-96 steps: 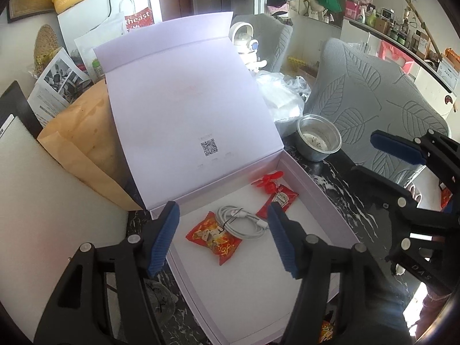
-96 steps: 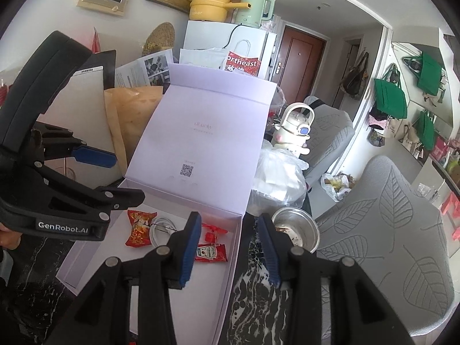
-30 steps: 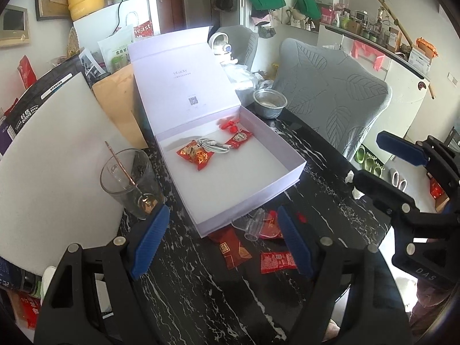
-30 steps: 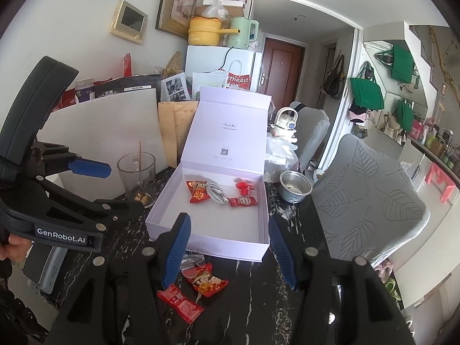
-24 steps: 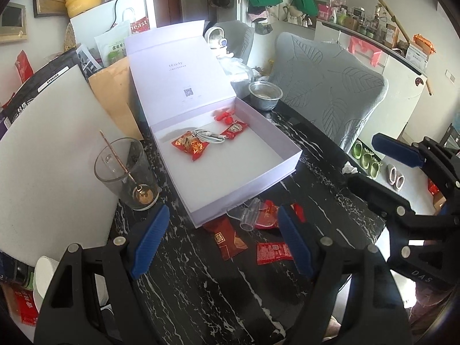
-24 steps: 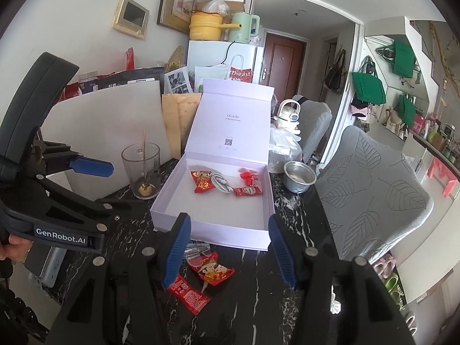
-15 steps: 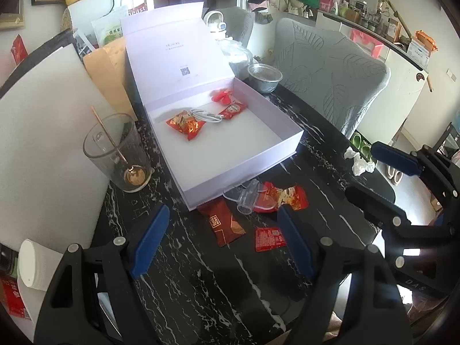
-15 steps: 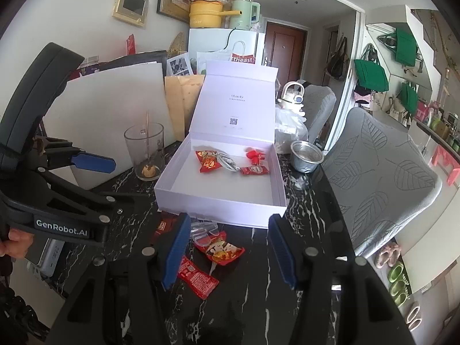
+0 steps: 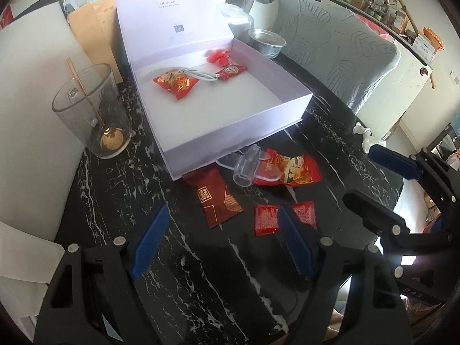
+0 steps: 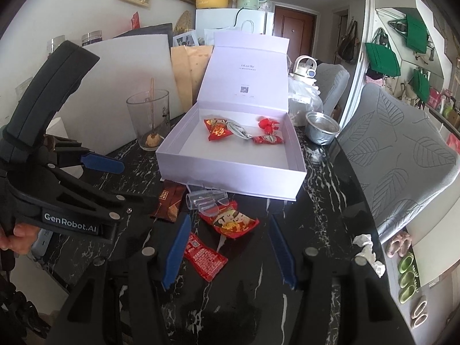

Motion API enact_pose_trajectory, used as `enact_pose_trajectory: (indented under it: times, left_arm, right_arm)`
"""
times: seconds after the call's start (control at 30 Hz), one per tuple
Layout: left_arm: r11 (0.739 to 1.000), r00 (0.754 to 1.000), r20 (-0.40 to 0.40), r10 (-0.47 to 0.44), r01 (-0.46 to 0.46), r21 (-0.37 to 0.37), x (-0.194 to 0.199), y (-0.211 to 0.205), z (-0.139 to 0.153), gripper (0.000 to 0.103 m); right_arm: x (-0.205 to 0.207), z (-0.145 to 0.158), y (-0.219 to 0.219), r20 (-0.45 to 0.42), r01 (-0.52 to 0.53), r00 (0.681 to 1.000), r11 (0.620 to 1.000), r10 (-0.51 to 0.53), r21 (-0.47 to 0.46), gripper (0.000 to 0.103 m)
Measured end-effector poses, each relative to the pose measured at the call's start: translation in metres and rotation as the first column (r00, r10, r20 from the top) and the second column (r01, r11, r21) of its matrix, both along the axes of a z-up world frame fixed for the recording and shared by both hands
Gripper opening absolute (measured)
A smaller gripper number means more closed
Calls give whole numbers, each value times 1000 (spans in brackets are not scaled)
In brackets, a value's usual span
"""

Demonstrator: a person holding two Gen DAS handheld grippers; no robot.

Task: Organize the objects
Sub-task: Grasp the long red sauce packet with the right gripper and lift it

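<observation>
An open lilac box point(image 9: 238, 132) point(image 10: 230, 169) stands on the black marble table; inside lie a red snack packet point(image 9: 175, 82), a white cable point(image 9: 198, 73), a ketchup sachet point(image 9: 230, 72) and a red toy point(image 9: 218, 55). In front of the box lie a dark red packet point(image 9: 215, 198) point(image 10: 169, 201), a clear plastic piece point(image 9: 247, 165) point(image 10: 205, 198), a red cartoon packet point(image 9: 290, 169) point(image 10: 230, 221) and small red sachets point(image 9: 266, 218) point(image 10: 202, 256). My left gripper point(image 9: 221, 241) and right gripper point(image 10: 230, 244) are open and empty, above the loose packets.
A glass with a spoon point(image 9: 92, 109) point(image 10: 149, 118) stands left of the box. A metal bowl point(image 9: 267, 41) point(image 10: 322, 129) sits at the back right. A white board point(image 9: 31, 92) leans at left. A crumpled tissue point(image 10: 368, 250) lies near the right table edge, beside a grey chair point(image 10: 402, 155).
Both grippers have drawn back from the box toward the table's near edge and dropped lower; the loose packets in front of the box have come into view. Both stayed open.
</observation>
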State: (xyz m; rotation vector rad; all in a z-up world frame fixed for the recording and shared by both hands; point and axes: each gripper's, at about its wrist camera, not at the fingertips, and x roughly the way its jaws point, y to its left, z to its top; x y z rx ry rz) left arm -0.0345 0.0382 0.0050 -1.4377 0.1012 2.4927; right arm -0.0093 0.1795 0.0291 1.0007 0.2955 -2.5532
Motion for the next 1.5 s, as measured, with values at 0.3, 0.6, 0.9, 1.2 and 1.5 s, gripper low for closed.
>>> enact_pose_trajectory:
  times: [0.3,0.6,0.9,1.2,1.5]
  left_arm:
    - [999,997,74,13,-17,43,-7,-7,-30,77]
    - [996,995,83,52,-58,69,-14,-15,-41,77]
    - [995,993,100,61,-67,67,-31,-12,-51,77]
    - [999,994,94,51,-52,14,-44,-4,-60,77]
    - [999,998,50,39,-37,-36,-40,0,-59,52]
  right_arm:
    - [-6,-39,0,97,-58,993,998,61,-27,57]
    - [-12,-65,4,139,-83,987,996,87,-33,57]
    - [-26,-76,-3,148,-147,978,989,148,-18,57]
    - [-25,-79,-13,133,-179,975,984,178,-2,57]
    - [-19,-77,-13,129,-98,987,995,96,10,37]
